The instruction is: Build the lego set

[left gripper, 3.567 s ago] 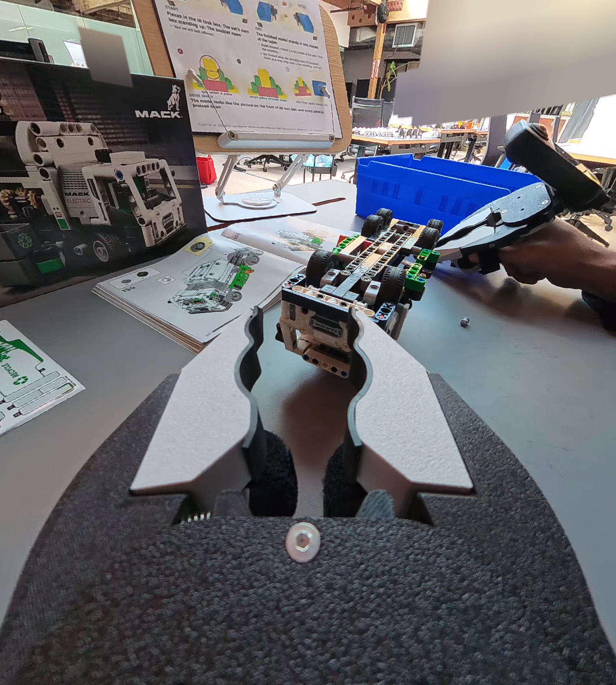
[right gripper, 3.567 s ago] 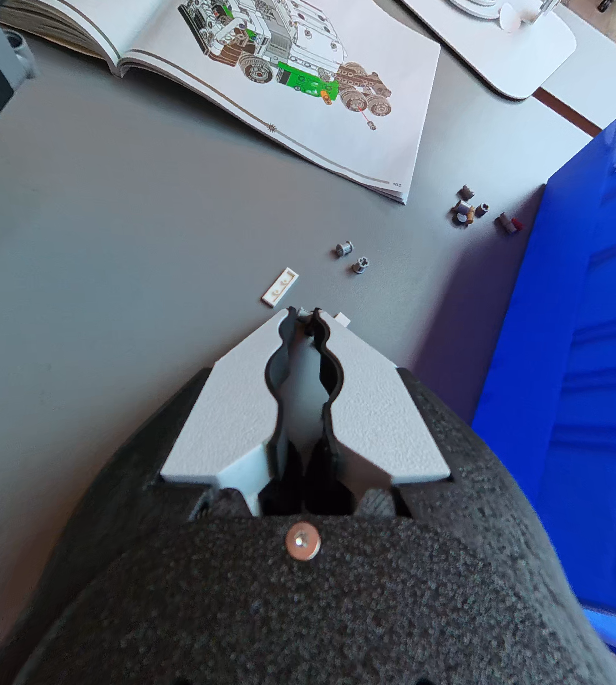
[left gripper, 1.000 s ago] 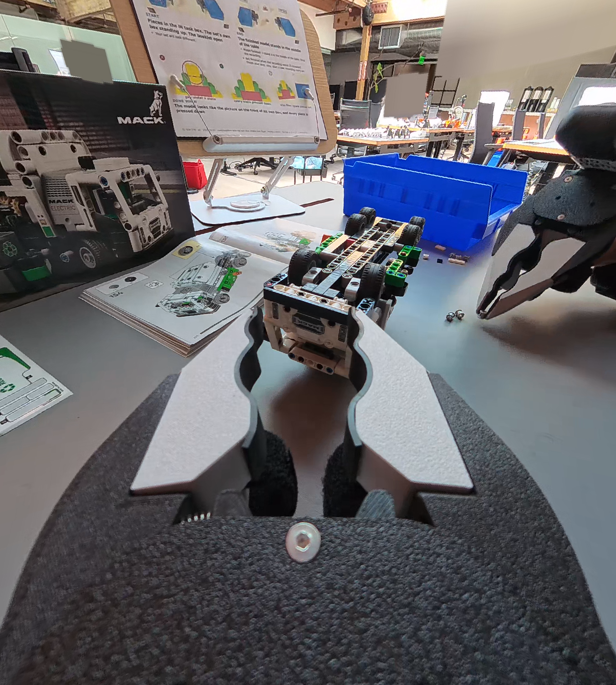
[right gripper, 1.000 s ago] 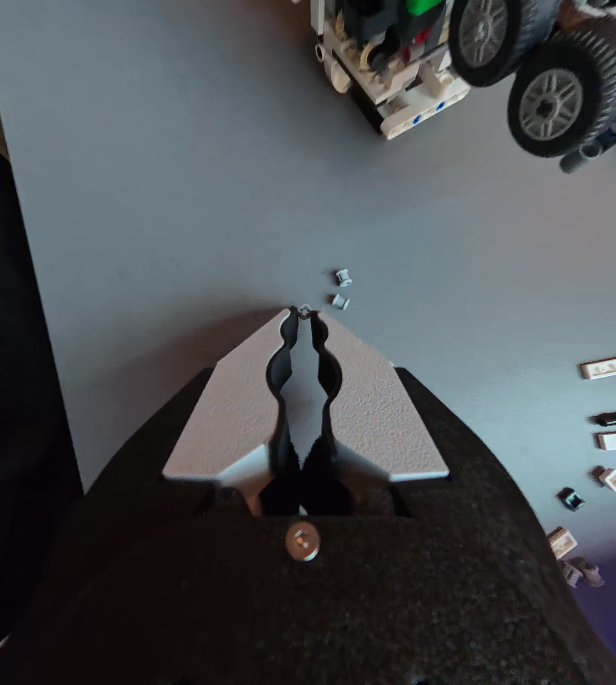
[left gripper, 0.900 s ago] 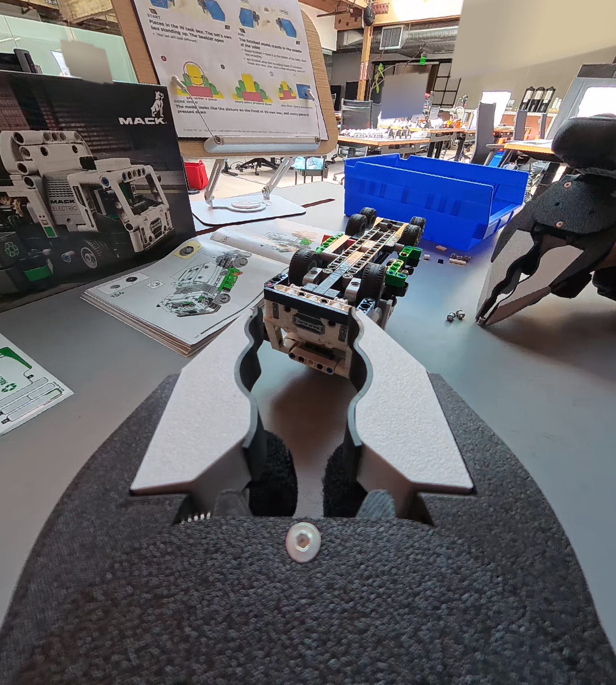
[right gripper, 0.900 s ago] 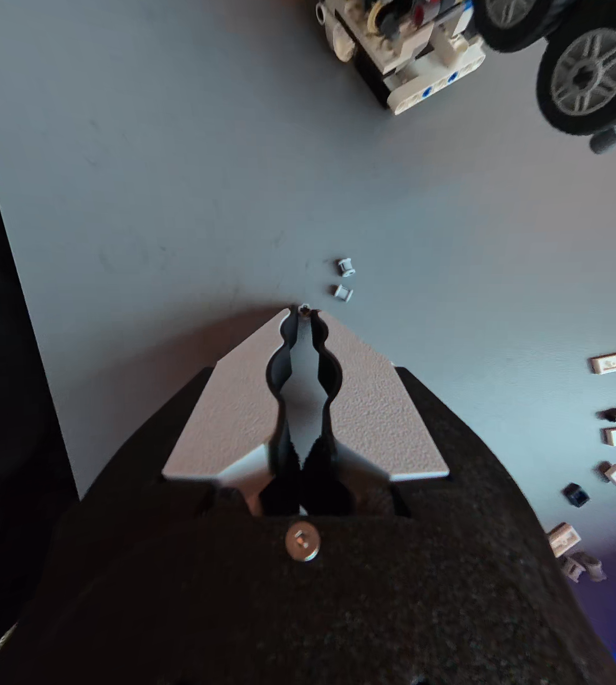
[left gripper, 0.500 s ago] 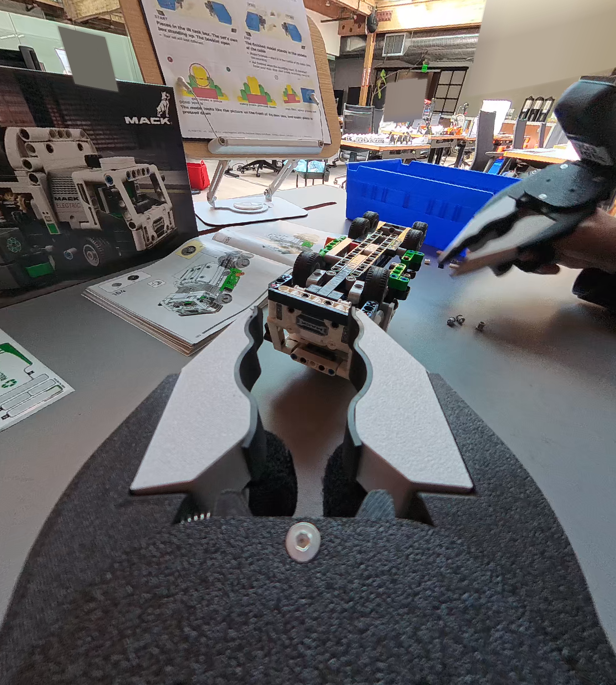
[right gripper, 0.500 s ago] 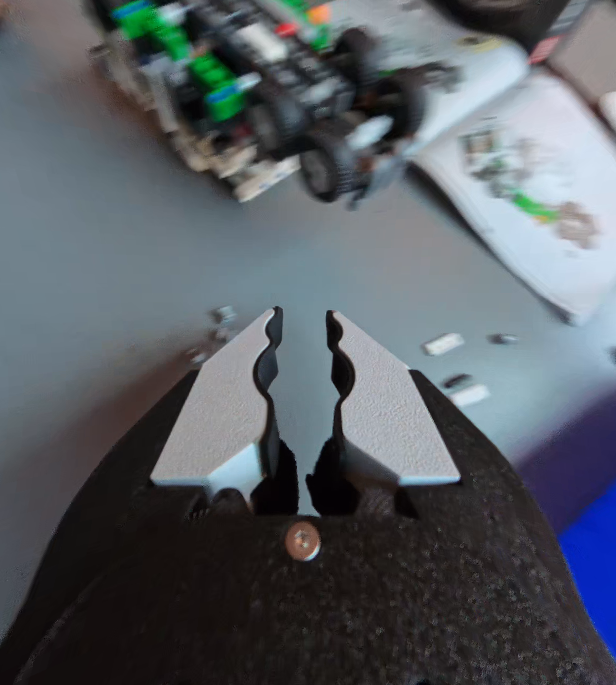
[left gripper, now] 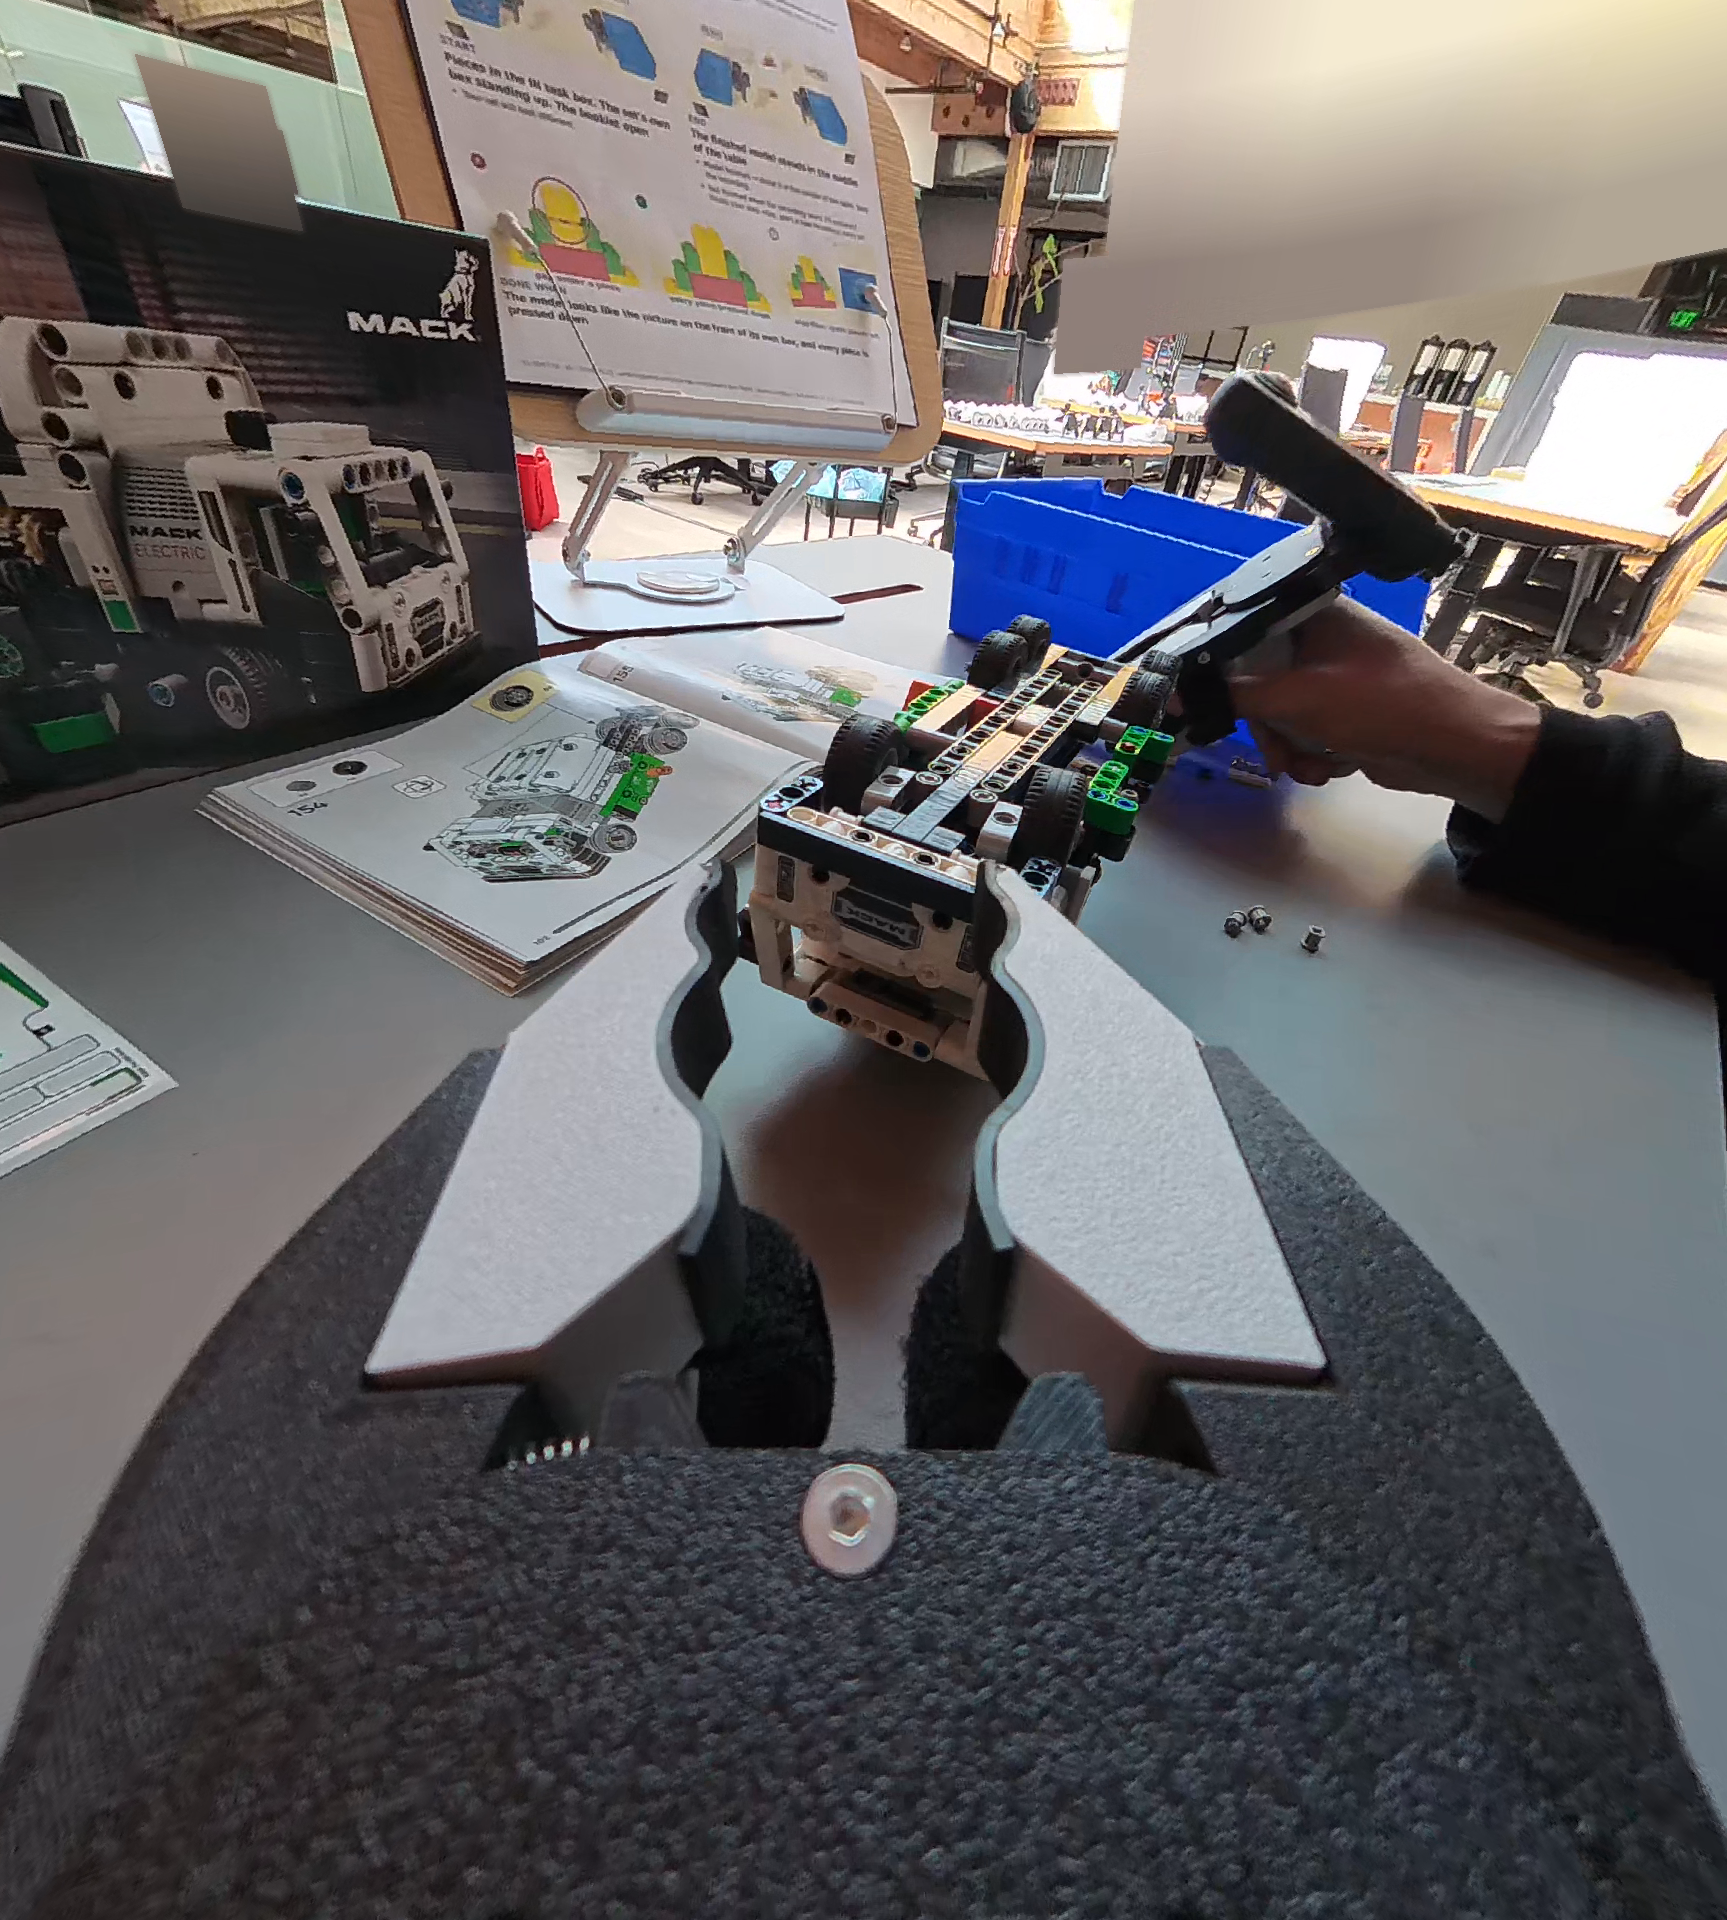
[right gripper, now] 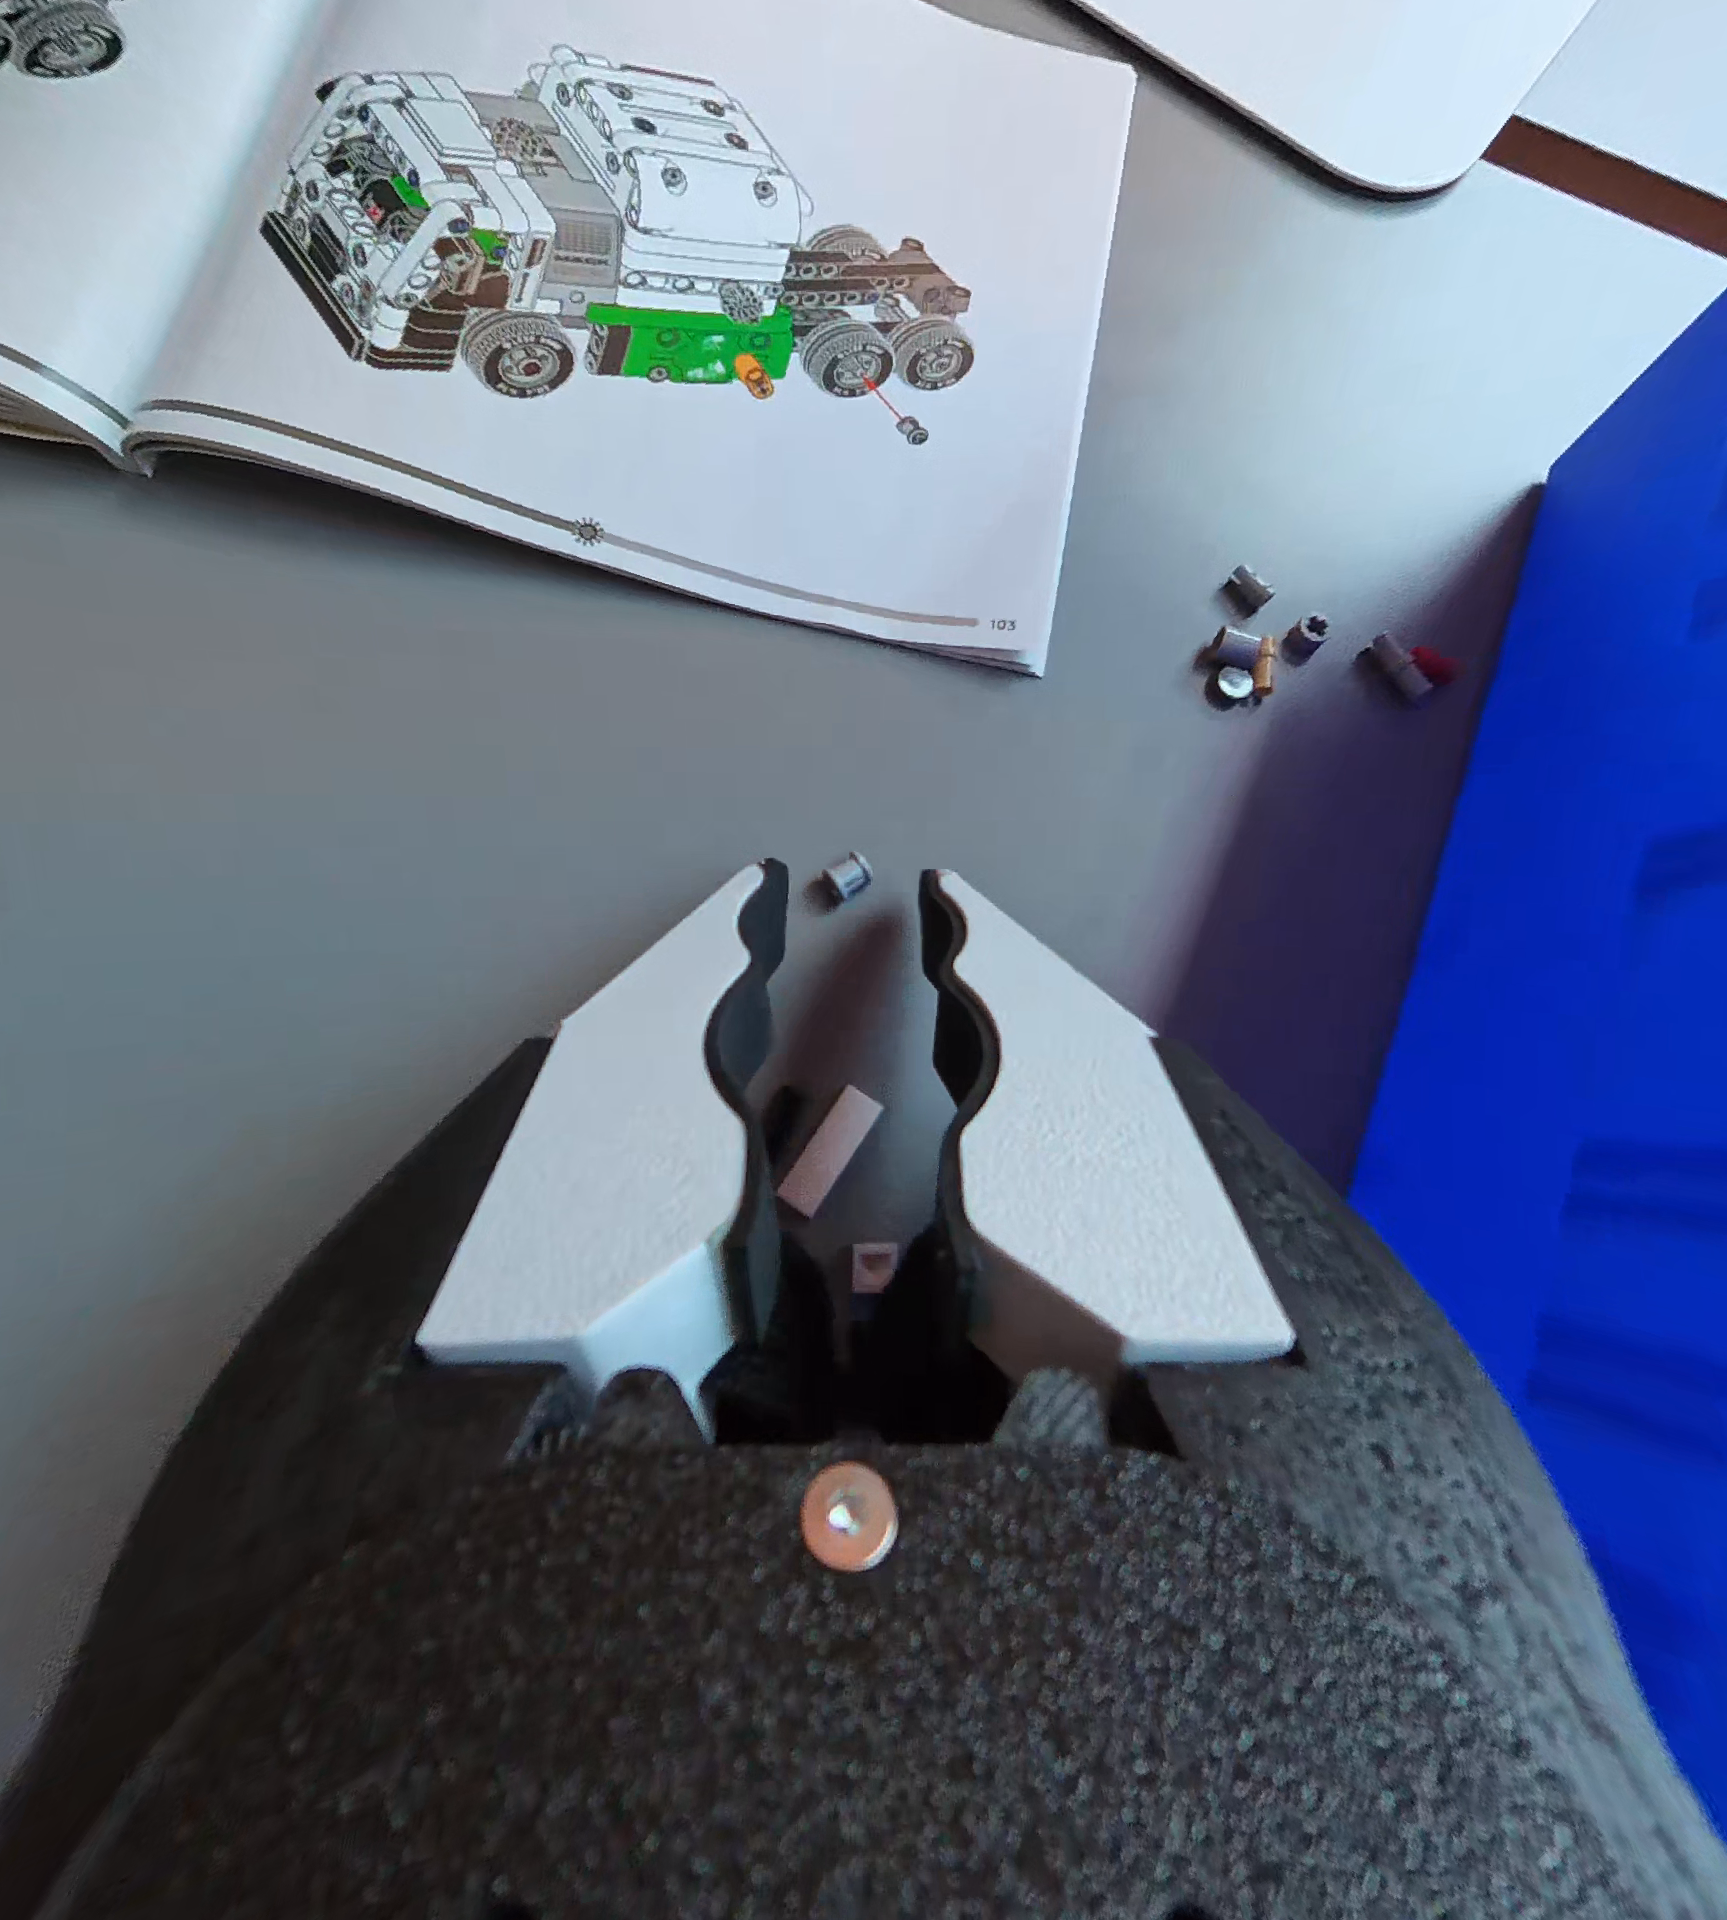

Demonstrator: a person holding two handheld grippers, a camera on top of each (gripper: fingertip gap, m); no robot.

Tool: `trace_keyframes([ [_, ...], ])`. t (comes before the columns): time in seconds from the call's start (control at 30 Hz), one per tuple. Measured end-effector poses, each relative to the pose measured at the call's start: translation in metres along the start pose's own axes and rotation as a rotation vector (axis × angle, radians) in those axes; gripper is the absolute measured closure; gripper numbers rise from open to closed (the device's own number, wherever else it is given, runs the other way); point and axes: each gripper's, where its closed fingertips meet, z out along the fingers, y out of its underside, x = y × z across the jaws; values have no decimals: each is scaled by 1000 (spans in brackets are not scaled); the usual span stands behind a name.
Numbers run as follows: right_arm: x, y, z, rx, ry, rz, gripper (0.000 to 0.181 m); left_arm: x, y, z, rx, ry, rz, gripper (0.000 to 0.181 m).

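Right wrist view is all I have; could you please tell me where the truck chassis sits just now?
Observer: The truck chassis lies upside down, wheels up, with its front end between the fingers of the left gripper.
Operator: Thank you. Is that gripper closed on it?
Observer: Yes, its fingers press the two sides of the cab front.
Operator: Are there loose parts that I cannot see?
Observer: Three small grey pieces lie on the table to the right of the chassis, near the person's sleeve.
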Motion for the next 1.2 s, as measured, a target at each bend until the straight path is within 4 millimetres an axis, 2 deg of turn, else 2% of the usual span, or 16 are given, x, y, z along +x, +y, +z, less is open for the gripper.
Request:
trace_keyframes([
  [0.27, 0, 1, 7, -12, 32, -61, 173, 1, 0, 0, 0, 0, 6, 138],
  [0.37, -8, -5, -5, 29, -15, -83, 172, 1, 1, 0, -5, 0, 13, 138],
  [0.43, -40, -11, -28, 96, -178, -168, 173, 2, 1, 1, -7, -2, 23, 138],
  [0.47, -63, -8, -44, 111, -295, -236, 173, 3, 2, 1, -10, -2, 28, 138],
  [0.53, -116, 18, -81, 93, -563, -405, 173, 4, 2, 2, -16, -2, 41, 138],
  [0.57, -132, 31, -96, 86, -625, -467, 173, 5, 3, 2, -19, -2, 48, 138],
  [0.67, -159, 68, -123, -18, -735, -527, 173, 7, 5, 3, -30, -6, 72, 138],
  [0.77, -164, 88, -128, -54, -720, -557, 173, 9, 6, 3, -36, -9, 87, 138],
  [0.87, -160, 96, -121, -65, -654, -571, 173, 10, 5, 3, -32, -9, 89, 138],
  [0.93, -156, 98, -114, -77, -599, -565, 172, 10, 5, 2, -30, -8, 87, 138],
  [1.2, -156, 99, -107, -55, -553, -549, 172, 10, 5, 2, -29, -16, 93, 138],
])
